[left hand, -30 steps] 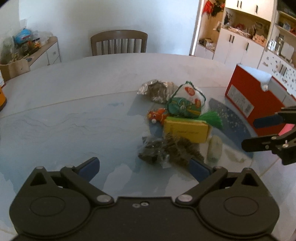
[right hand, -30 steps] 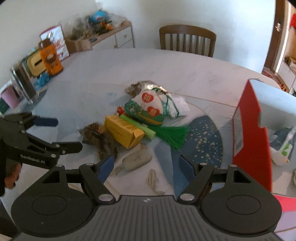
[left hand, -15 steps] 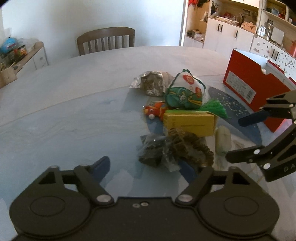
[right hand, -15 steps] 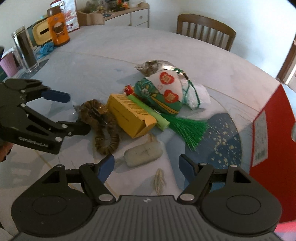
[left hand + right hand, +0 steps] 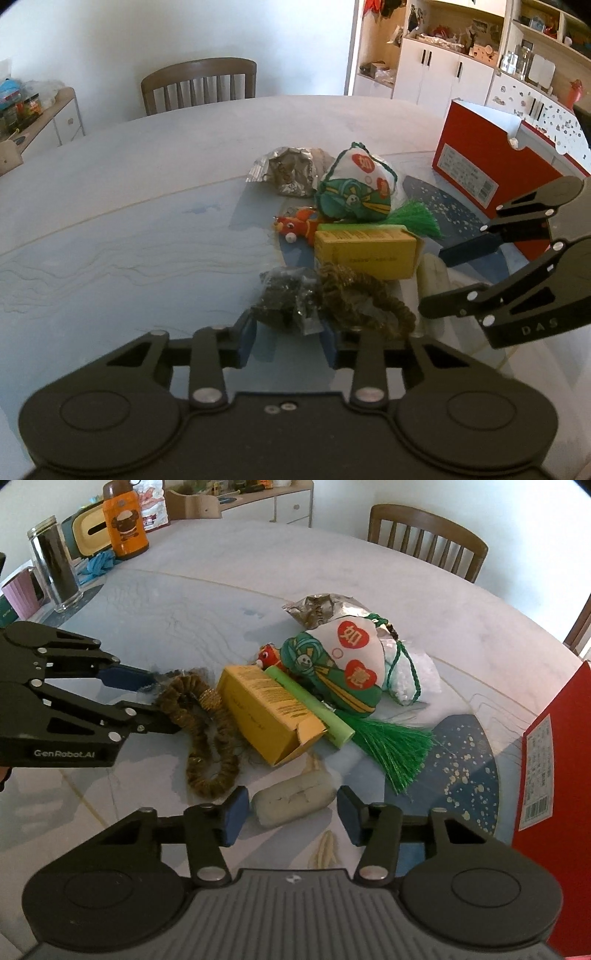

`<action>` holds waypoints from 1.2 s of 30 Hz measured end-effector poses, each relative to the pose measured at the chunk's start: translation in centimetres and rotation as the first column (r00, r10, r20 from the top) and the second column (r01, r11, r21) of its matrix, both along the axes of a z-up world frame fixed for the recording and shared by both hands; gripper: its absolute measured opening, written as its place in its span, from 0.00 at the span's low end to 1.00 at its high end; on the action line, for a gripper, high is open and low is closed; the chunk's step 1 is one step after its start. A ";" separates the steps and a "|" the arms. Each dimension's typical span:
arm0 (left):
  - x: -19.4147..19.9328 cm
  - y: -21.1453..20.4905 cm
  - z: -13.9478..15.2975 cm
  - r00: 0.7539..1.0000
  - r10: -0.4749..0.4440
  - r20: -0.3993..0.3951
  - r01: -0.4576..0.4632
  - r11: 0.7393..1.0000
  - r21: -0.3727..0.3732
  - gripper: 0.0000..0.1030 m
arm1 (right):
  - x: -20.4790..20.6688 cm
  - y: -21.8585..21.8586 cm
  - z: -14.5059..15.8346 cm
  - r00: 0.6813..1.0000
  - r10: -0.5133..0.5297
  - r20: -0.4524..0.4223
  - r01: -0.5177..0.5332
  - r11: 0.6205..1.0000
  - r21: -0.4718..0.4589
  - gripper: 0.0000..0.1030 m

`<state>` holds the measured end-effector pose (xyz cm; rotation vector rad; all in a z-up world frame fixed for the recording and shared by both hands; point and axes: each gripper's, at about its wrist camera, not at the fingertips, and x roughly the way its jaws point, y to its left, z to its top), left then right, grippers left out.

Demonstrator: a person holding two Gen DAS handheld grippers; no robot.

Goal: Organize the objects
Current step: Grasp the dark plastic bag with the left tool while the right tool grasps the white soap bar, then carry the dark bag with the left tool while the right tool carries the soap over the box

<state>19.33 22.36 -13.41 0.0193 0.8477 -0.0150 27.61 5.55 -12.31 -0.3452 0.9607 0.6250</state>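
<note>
Both tongs lower, closer: left (image 5: pixel 288 341) at dark packet (image 5: pixel 286 301).

- The table (image 5: pixel 192 602) has a smooth, glossy, marble-patterned top.
- The yellow box (image 5: pixel 258 712) is matt cardboard.
- The scrunchie (image 5: pixel 214 753) is rough, ruffled cloth.
- The foil packet (image 5: pixel 291 173) is crinkled and shiny.
- The chair (image 5: pixel 199 86) is wood.
</note>
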 end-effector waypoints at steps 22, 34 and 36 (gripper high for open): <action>-3.7 0.4 4.9 0.995 0.095 0.043 -0.092 0.993 -0.075 0.26 | -2.2 -4.2 5.5 0.994 -0.106 -0.007 0.105 0.985 0.139 0.48; -3.7 -3.9 8.5 0.996 0.037 0.082 -0.030 0.995 -0.091 0.26 | -3.9 -7.8 9.6 0.989 -0.142 0.032 0.132 0.969 0.207 0.48; -3.6 -5.7 8.0 0.996 -0.002 0.086 0.000 1.000 0.016 0.26 | -4.1 -8.6 9.6 0.988 -0.153 0.028 0.144 0.968 0.203 0.48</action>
